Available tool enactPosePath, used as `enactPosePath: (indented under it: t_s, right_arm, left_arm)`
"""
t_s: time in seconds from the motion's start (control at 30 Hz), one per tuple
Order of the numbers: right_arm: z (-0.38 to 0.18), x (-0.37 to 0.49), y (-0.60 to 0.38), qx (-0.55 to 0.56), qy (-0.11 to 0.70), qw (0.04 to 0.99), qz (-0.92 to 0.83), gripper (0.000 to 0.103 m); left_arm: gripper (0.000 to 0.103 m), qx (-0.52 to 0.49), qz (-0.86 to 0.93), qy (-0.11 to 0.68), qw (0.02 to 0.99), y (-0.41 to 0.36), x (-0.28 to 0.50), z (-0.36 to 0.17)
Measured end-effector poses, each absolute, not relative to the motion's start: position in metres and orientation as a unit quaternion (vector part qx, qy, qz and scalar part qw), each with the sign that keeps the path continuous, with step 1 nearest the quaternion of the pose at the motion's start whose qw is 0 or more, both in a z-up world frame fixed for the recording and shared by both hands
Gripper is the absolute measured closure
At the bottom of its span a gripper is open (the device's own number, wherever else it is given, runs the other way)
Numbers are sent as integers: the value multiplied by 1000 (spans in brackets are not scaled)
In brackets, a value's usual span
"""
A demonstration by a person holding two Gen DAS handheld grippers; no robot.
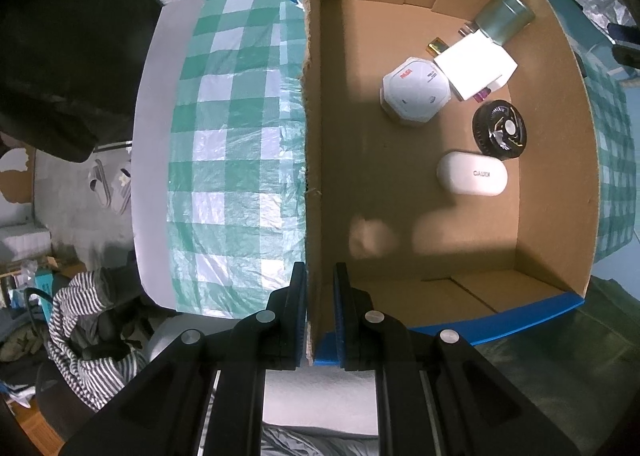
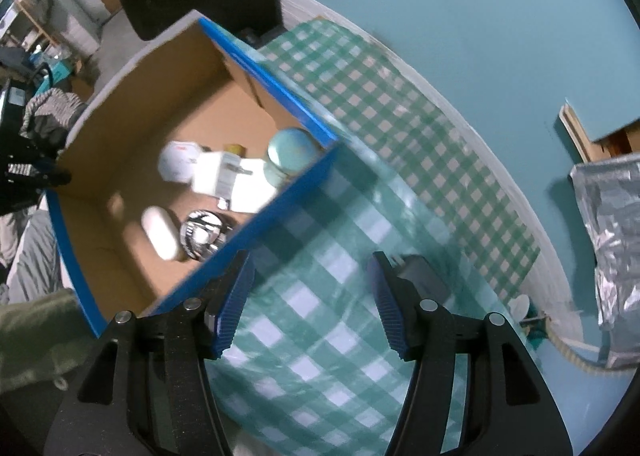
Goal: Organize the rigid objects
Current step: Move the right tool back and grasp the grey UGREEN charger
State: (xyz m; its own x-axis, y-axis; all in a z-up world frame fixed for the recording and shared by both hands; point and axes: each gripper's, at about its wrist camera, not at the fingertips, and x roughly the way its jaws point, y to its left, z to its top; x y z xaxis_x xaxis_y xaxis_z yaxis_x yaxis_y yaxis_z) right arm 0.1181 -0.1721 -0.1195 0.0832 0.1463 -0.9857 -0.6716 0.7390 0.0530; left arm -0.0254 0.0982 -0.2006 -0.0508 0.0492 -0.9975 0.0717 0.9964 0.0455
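A cardboard box (image 1: 312,135) with blue outer trim stands on a green checked cloth (image 1: 236,127). My left gripper (image 1: 320,308) is shut on the box's left wall near its front corner. Inside lie a white oval case (image 1: 472,173), a black round fan (image 1: 500,127), a white octagonal pack (image 1: 416,91), a white carton (image 1: 476,65) and a greenish tin (image 1: 504,15). In the right wrist view the box (image 2: 276,199) sits to the left with the same items blurred inside. My right gripper (image 2: 312,296) is open and empty above the cloth (image 2: 320,320), beside the box's right wall.
A dark small object (image 2: 424,276) lies on the cloth by my right finger. A silver foil bag (image 2: 616,240) lies at the right. A striped garment (image 1: 88,328) and slippers (image 1: 108,183) are on the floor left of the table. A black shape (image 1: 68,43) stands at the far left.
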Motion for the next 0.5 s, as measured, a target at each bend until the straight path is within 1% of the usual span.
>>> enactPosePath:
  t_s: [0.23, 0.5]
  right_arm:
    - [-153, 139, -212, -221, 638, 690, 262, 42]
    - [-191, 149, -234, -279, 647, 659, 262, 42]
  left_arm:
    - [92, 43, -7, 724, 688, 97, -26, -200]
    - [92, 47, -5, 722, 690, 97, -26, -199]
